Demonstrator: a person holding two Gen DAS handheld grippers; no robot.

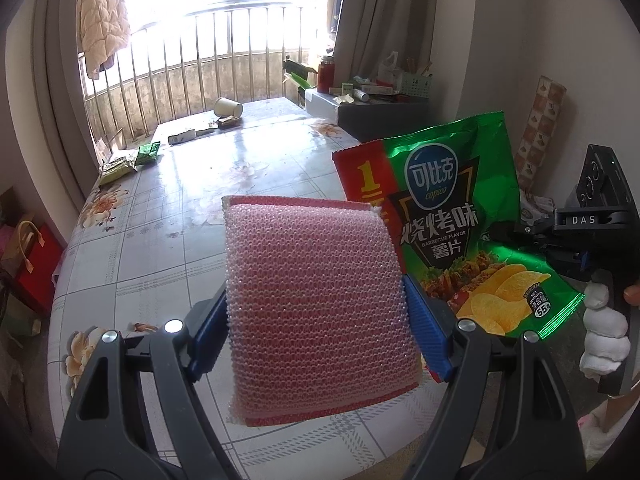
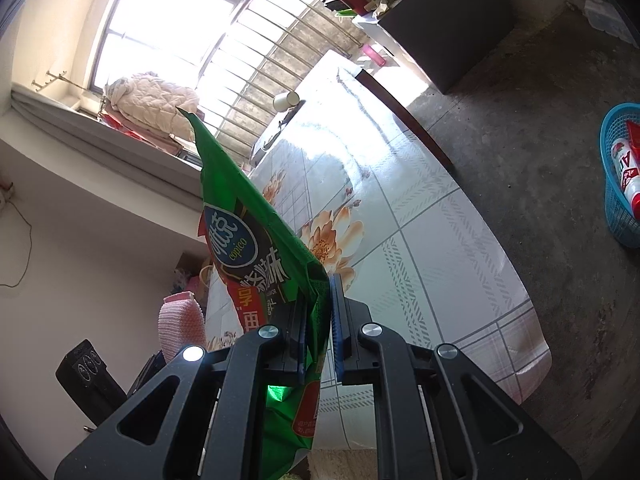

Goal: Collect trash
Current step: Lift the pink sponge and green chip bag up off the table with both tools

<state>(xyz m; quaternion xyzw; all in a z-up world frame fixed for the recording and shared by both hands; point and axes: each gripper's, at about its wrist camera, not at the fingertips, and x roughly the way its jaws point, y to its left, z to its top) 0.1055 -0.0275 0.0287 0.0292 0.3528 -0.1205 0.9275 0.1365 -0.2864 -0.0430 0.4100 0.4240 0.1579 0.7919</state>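
While your left claw [image 1: 316, 320] grips the pink mesh sponge [image 1: 316, 300] above the floral-clothed table [image 1: 160, 208], your right claw [image 2: 319, 336] pinches the green foil crisp bag [image 2: 256, 248] over the table's near edge, bare floor [image 2: 540, 152] alongside.

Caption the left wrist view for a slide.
Left gripper clamps a pink sponge above the floral table; chip bag alongside.

Floral-clothed table [image 1: 168, 216] with tipped paper cup [image 1: 228, 107] and green packets [image 1: 147, 153].

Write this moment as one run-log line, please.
left gripper: shut on pink sponge | right gripper: shut on green chip bag | both above table
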